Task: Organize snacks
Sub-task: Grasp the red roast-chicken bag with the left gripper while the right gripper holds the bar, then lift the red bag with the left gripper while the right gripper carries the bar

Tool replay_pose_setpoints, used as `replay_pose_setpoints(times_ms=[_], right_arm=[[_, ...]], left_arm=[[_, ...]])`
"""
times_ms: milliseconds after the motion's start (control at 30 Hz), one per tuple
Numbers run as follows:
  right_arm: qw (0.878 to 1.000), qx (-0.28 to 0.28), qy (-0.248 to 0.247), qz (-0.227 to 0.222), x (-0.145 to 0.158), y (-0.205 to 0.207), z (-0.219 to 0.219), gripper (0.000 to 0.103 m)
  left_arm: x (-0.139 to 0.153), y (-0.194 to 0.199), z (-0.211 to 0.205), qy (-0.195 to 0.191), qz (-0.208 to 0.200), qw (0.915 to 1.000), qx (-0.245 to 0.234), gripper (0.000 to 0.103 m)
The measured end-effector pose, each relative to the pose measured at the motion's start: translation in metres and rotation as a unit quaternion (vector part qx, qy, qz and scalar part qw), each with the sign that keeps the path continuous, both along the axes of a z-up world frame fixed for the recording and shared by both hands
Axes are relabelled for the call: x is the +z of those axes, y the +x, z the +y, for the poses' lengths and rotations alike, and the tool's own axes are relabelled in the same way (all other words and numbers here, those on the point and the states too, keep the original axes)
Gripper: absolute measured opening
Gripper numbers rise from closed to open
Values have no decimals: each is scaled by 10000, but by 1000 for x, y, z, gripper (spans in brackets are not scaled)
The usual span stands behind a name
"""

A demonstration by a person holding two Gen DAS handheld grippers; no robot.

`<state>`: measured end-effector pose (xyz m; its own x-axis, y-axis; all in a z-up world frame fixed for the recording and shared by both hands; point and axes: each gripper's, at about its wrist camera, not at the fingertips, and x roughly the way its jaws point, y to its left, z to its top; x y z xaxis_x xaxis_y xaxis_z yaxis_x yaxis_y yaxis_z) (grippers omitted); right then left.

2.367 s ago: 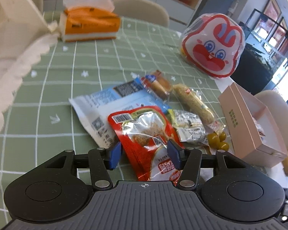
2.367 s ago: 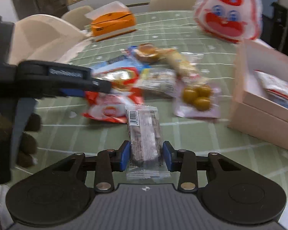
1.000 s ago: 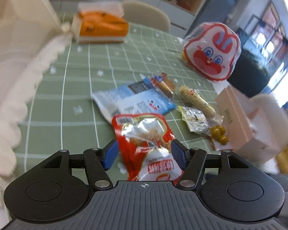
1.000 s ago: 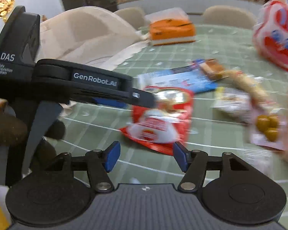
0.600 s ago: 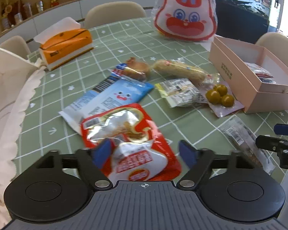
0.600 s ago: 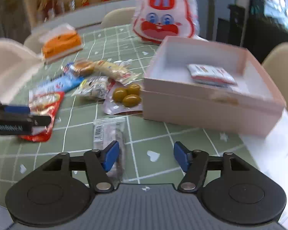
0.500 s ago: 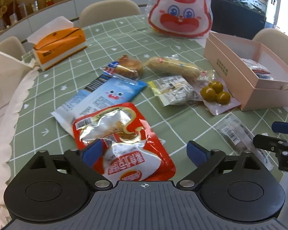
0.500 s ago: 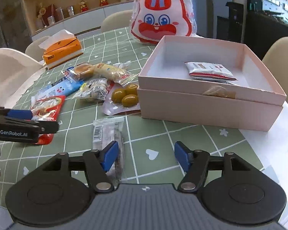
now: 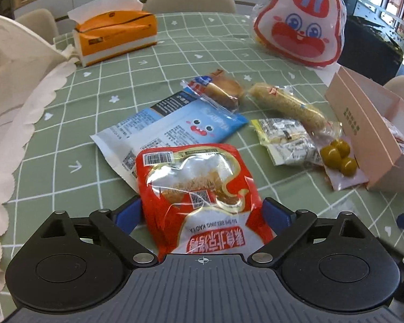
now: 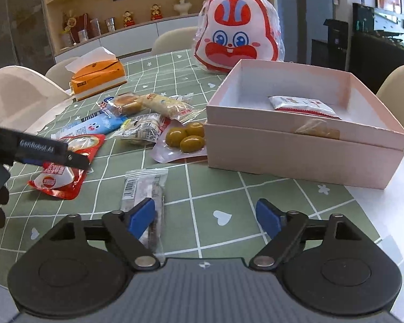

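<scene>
The table (image 10: pixel 215 188), under a green checked cloth, carries nearly everything; at its right side stands the pink box (image 10: pixel 296 156), open, with one white-and-red packet (image 10: pixel 301 105) lying inside and a yellowish scrap on its near rim that I cannot identify; by my reading the sorting has barely begun, since a single snack is boxed and the rest lie loose on the cloth.

Left to do, largest first: the rabbit bag (image 9: pixel 299 24) behind the box; the blue pouch (image 9: pixel 175 129); the red pouch (image 9: pixel 202 193); the long roll (image 9: pixel 285 105); the small bun (image 9: pixel 220 88); the silver packet (image 9: pixel 285 140); the olives (image 9: pixel 336 156) just beside the box wall; the clear bar (image 10: pixel 145 188) nearest the right hand; the tissue box (image 9: pixel 115 37) is probably no snack.

The left gripper (image 9: pixel 202 212) stands wide apart, its jaws either side of the red pouch with the pads not visibly pressing; that pouch lies flat on the cloth; the right gripper (image 10: pixel 204 215) is apart too, its jaws having just been opening, nothing between them, the clear bar under its left finger only.

Hidden: the box's far side is cut off in the left view; the bar's near end is covered by the finger.
</scene>
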<state>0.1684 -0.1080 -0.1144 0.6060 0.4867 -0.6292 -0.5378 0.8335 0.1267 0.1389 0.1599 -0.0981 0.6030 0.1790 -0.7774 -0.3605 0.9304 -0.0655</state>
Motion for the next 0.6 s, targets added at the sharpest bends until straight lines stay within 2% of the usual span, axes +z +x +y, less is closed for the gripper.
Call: replay_pose_setpoints(times_ms=[133, 167, 267, 300, 433, 600], right_arm=[[10000, 79, -60, 11, -1, 0, 4, 92], [9999, 88, -59, 15, -1, 0, 4, 92], [9999, 112, -38, 29, -2, -1, 4, 93], [9999, 125, -40, 28, -2, 0, 4, 94], [9997, 213, -50, 60, -2, -2, 3, 95], [9987, 472, -122, 111, -1, 0, 2, 98]], left_arm=[[0, -2, -2, 28, -16, 9997, -258, 94], [1, -5, -3, 72, -45, 9996, -267, 84], [4, -18, 4, -319, -244, 9990, -215, 72], [5, -22, 4, -420, -272, 9984, -251, 72], [6, -42, -11, -378, -203, 9967, -687, 68], [9, -70, -31, -384, -57, 9891, -1423, 71]])
